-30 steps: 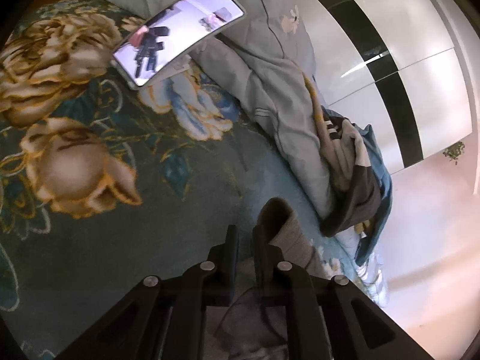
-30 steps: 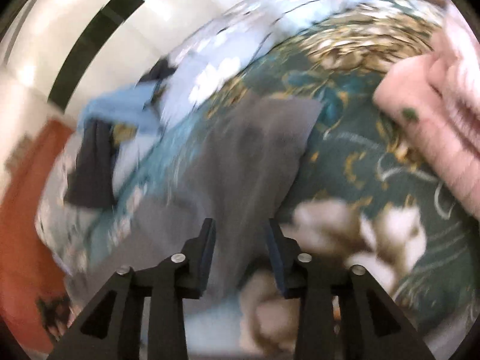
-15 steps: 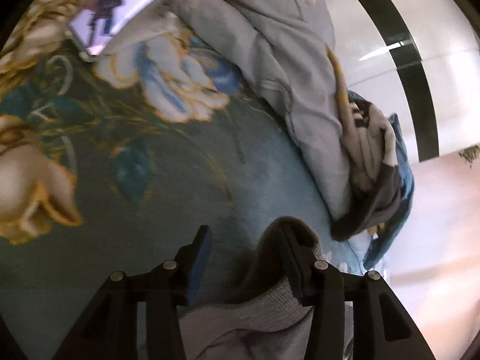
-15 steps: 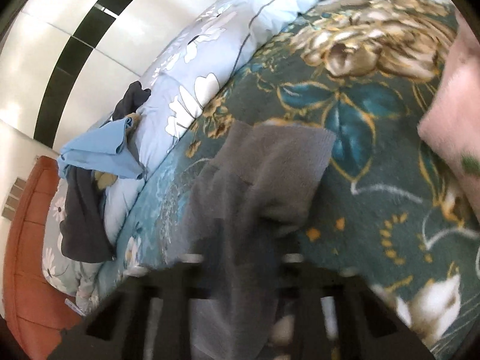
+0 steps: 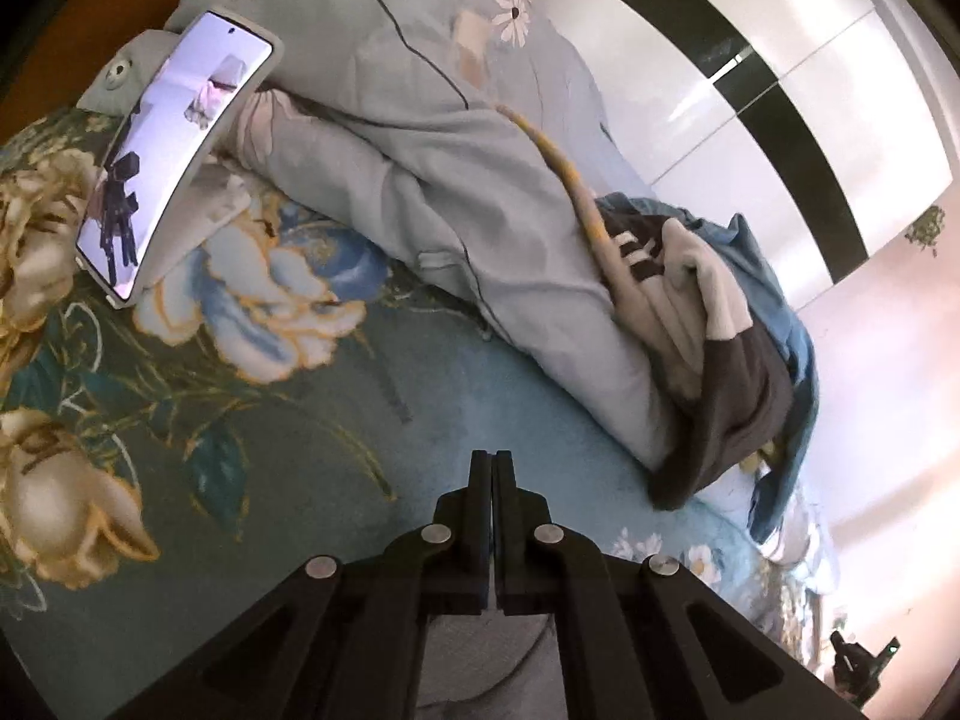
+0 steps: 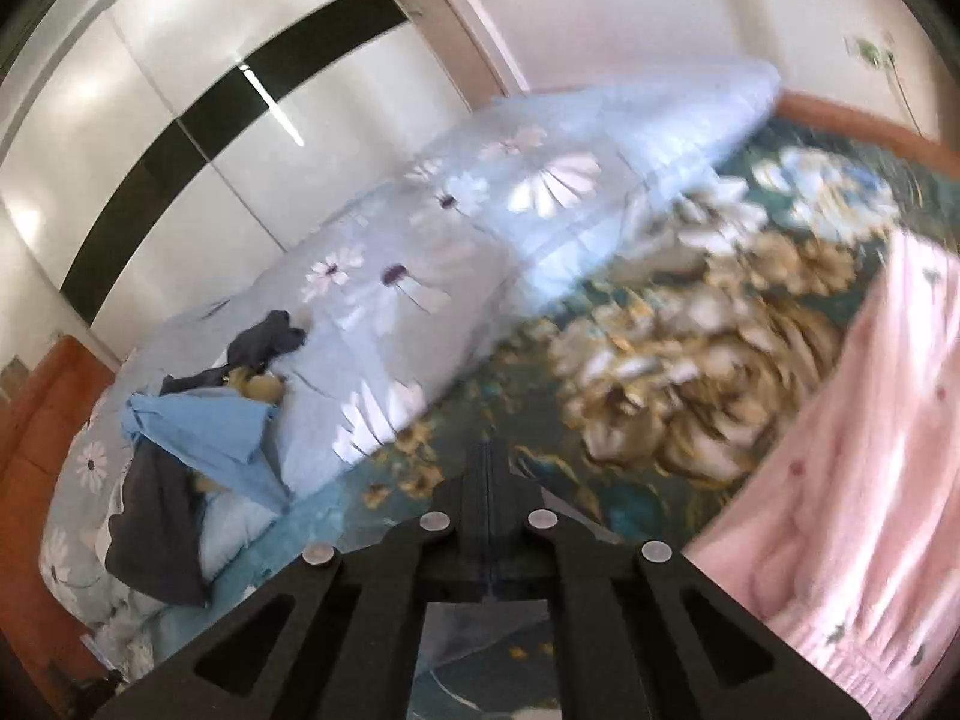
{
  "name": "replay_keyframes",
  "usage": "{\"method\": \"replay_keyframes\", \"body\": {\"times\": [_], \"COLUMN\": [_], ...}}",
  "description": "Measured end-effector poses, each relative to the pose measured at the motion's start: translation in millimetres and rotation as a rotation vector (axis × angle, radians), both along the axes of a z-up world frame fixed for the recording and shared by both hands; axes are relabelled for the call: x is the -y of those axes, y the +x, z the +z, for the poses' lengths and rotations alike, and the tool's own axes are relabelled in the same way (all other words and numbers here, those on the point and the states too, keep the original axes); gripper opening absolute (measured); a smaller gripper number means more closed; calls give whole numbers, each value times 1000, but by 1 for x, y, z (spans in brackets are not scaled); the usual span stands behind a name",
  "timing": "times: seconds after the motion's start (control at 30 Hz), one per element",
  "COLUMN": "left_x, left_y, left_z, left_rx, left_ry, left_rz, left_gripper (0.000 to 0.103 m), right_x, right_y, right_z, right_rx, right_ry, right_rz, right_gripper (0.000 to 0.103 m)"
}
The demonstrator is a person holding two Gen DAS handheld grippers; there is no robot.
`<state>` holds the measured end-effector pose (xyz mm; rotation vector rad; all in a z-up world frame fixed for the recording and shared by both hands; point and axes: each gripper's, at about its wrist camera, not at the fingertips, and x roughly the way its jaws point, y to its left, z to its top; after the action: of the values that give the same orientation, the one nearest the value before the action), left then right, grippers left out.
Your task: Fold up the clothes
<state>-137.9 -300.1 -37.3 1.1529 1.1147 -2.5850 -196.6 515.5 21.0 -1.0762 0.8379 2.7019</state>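
Covering most of both frames is the teal floral bedspread, which serves as the flat working surface for folding; along its far edge, from upper centre to right of centre in the left wrist view, lies a bunched pale-blue daisy-print duvet, apparently pushed aside to leave room. On the duvet's right end sits a heap of unfolded clothes, grey, cream and blue, well apart from both tools; the same heap appears at lower left of the right wrist view. At the right edge of that view lies a pink knitted garment, spread on the bedspread. A smartphone, screen lit, is propped at upper left of the left wrist view against a small grey cushion, presumably so that it can be watched.

The left gripper, bottom centre, has its jaws pressed together; a patch of grey fabric shows beneath its frame, but whether the jaws pinch it cannot be told. The right gripper, bottom centre, likewise has its jaws together, and the view is motion-blurred; nothing is seen between them. Judged from this, the grey piece lies at or below the tools, largely hidden.
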Motion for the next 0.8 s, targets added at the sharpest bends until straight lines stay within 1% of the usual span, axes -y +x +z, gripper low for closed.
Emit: {"method": "replay_keyframes", "body": {"times": [0.03, 0.13, 0.23, 0.3, 0.33, 0.37, 0.4, 0.47, 0.5, 0.6, 0.67, 0.73, 0.8], "left_x": [-1, -4, -5, -3, 0, 3, 7, 10, 12, 18, 20, 18, 16], "left_y": [2, 14, 37, 60, 74, 89, 100, 127, 141, 180, 191, 189, 187], "left_z": [-1, -8, -12, -10, -10, -10, -11, -21, -26, -42, -53, -57, -61], "left_rx": [5, 32, 60, 78, 92, 104, 109, 114, 117, 123, 120, 110, 114], "left_ry": [2, 24, 39, 19, 10, 4, 17, 97, 137, 258, 350, 393, 418], "left_rz": [-3, -13, -15, -4, 13, 29, 44, 70, 83, 122, 141, 133, 138], "left_gripper": [0, 0, 1, 2, 4, 9, 14, 42, 45, 48, 51, 53, 54], "right_x": [-3, 6, 21, 29, 32, 34, 33, 29, 23, 6, -5, -16, -22], "right_y": [3, 16, 38, 60, 72, 86, 103, 138, 153, 200, 230, 257, 280], "right_z": [-4, -17, -17, -13, -12, -11, -11, -13, -18, -30, -38, -45, -51], "right_rx": [9, 38, 30, 24, 25, 26, 26, 28, 40, 77, 101, 110, 120], "right_ry": [-1, -19, -6, 23, 38, 51, 59, 61, 49, 14, -9, -50, -79], "right_rz": [-2, 44, 120, 161, 173, 181, 183, 169, 142, 60, 5, -50, -97], "right_gripper": [0, 0, 0, 0, 0, 0, 0, 0, 1, 3, 5, 11, 30]}}
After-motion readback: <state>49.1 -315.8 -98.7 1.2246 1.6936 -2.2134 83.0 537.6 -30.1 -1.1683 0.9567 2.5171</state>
